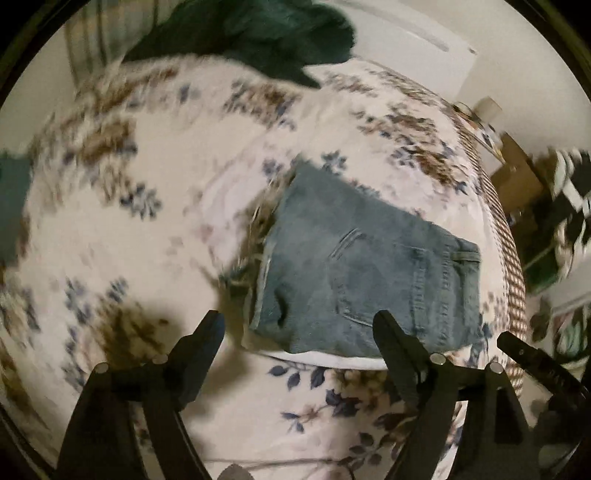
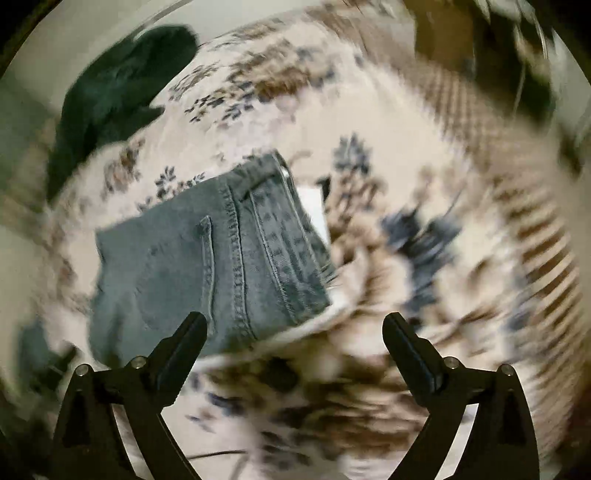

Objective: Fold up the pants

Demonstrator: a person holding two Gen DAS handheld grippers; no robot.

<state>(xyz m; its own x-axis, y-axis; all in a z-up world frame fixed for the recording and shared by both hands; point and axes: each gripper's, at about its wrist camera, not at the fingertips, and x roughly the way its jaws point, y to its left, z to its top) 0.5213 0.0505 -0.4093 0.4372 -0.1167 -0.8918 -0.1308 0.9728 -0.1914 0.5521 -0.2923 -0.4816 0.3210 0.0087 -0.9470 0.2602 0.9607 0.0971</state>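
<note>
The blue denim pants (image 1: 354,266) lie folded into a compact rectangle on the floral bedspread (image 1: 147,229), with a back pocket and waistband facing up. My left gripper (image 1: 299,325) is open and empty, held above the near edge of the pants. In the right wrist view the pants (image 2: 207,258) lie left of centre. My right gripper (image 2: 295,325) is open and empty, above the pants' near right corner. The right gripper's finger (image 1: 532,354) shows at the lower right of the left wrist view.
A dark green garment (image 1: 251,33) lies at the far end of the bed, also in the right wrist view (image 2: 114,92). The bed's checked edge (image 1: 506,251) drops off at the right, with boxes and clutter (image 1: 524,177) beyond. A teal cloth (image 1: 11,206) sits far left.
</note>
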